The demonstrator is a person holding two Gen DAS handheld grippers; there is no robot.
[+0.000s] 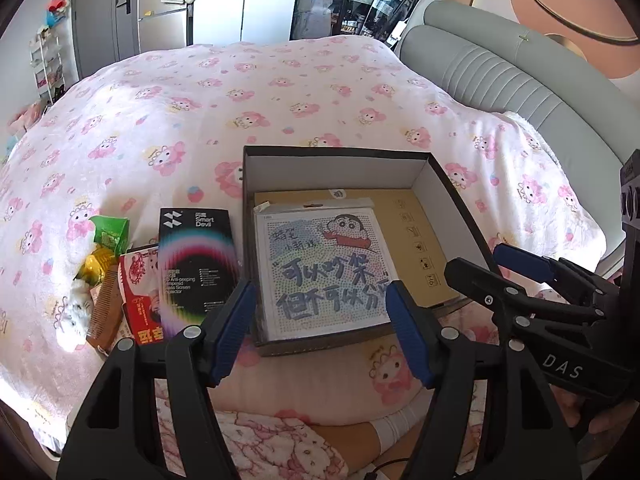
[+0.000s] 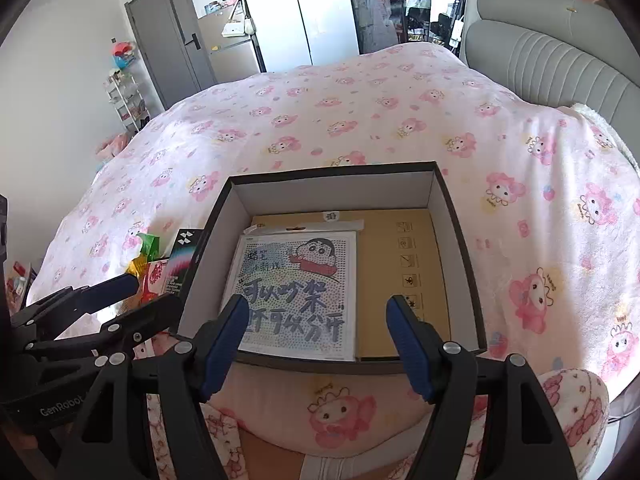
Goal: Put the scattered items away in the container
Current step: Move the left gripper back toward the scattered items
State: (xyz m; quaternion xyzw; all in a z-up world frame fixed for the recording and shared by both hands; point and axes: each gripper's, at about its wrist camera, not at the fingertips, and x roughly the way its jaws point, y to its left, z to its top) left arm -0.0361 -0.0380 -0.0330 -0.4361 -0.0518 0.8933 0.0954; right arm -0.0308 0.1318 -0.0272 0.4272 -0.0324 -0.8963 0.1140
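A dark cardboard box (image 1: 440, 184) (image 2: 460, 224) lies open on the pink bed. Inside it a cartoon-printed square pack (image 1: 320, 268) (image 2: 296, 292) rests flat on a yellow sheet (image 2: 400, 280). Left of the box lie a black screen-protector package (image 1: 196, 268) (image 2: 182, 256), a red packet (image 1: 140, 292), a wooden comb (image 1: 106, 308), a green and gold wrapper (image 1: 108, 240) and a white fluffy item (image 1: 78, 312). My left gripper (image 1: 320, 332) hangs open above the box's near edge with nothing between its pads. My right gripper (image 2: 318, 344) is also open and empty, just right of the left one.
The pink patterned blanket (image 1: 240, 112) covers the whole bed. A grey padded headboard (image 1: 500, 80) runs along the right. Wardrobes and a grey door (image 2: 168, 28) stand at the far end. A person's knee in patterned pyjamas (image 2: 572, 412) sits below the grippers.
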